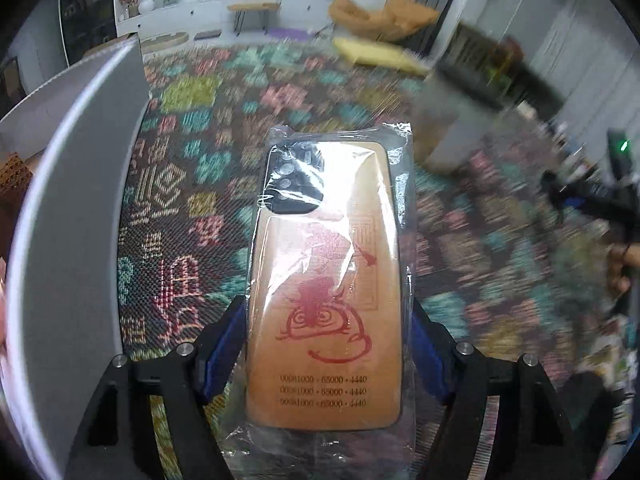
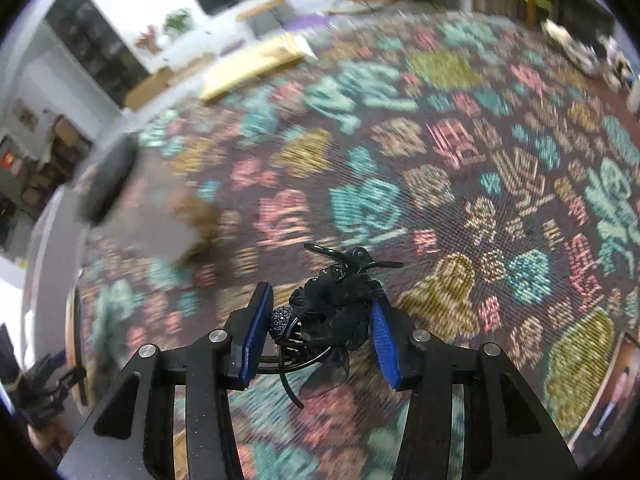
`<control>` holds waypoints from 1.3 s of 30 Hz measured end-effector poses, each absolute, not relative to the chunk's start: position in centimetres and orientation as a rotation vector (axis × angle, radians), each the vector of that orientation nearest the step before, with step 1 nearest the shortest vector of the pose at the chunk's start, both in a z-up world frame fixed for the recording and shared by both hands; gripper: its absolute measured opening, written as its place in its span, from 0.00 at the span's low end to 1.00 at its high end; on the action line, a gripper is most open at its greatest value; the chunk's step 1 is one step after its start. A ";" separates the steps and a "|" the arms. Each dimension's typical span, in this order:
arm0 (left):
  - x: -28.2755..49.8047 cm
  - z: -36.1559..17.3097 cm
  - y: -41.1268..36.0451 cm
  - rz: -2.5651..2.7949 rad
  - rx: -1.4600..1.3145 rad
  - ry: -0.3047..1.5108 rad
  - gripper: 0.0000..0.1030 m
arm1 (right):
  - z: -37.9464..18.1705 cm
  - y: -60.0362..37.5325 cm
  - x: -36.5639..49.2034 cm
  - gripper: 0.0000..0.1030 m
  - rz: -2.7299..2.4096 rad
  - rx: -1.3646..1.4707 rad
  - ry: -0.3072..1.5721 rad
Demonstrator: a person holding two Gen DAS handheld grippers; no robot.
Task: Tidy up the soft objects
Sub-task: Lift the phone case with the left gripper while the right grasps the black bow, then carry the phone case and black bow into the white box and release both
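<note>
The left hand-held gripper (image 1: 326, 354) clamped a bagged phone case (image 1: 326, 280) above the rug (image 1: 208, 128). The right hand-held gripper (image 2: 320, 330) gripped a black hair clip (image 2: 334, 304) above that rug.

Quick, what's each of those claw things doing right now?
Left gripper: closed on a bagged phone case.
Right gripper: closed on a black hair clip.

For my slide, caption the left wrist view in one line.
Left gripper jaws clamp a bagged phone case with red artwork, lifted above a colourful patterned carpet beside a grey bin.
</note>
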State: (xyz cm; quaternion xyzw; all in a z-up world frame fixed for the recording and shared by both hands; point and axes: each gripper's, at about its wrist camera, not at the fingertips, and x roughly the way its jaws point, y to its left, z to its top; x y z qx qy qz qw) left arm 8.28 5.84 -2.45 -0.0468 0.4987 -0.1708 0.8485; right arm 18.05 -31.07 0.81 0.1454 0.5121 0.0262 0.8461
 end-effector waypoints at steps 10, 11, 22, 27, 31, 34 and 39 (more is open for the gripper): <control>1.8 9.0 17.9 -0.188 -0.168 0.845 0.72 | 13.0 -8.6 13.0 0.48 0.641 0.273 0.944; 1.2 9.3 19.3 -0.129 -0.138 0.845 0.73 | 13.7 -5.4 12.4 0.48 0.700 0.256 0.936; -3.4 7.6 27.8 0.219 -0.080 0.831 0.87 | 11.8 15.7 12.5 0.77 0.822 0.058 0.954; -4.9 9.2 27.1 0.390 -0.027 0.716 1.00 | 12.9 14.2 10.8 0.77 0.771 0.005 0.902; -6.2 10.1 26.9 0.464 -0.053 0.693 1.00 | 13.5 14.1 8.9 0.77 0.758 -0.080 0.866; -6.1 9.6 26.8 0.385 -0.102 0.731 1.00 | 13.3 14.2 7.5 0.77 0.744 -0.110 0.856; -6.0 9.2 26.1 0.420 -0.078 0.768 1.00 | 12.6 14.8 6.1 0.77 0.723 -0.153 0.865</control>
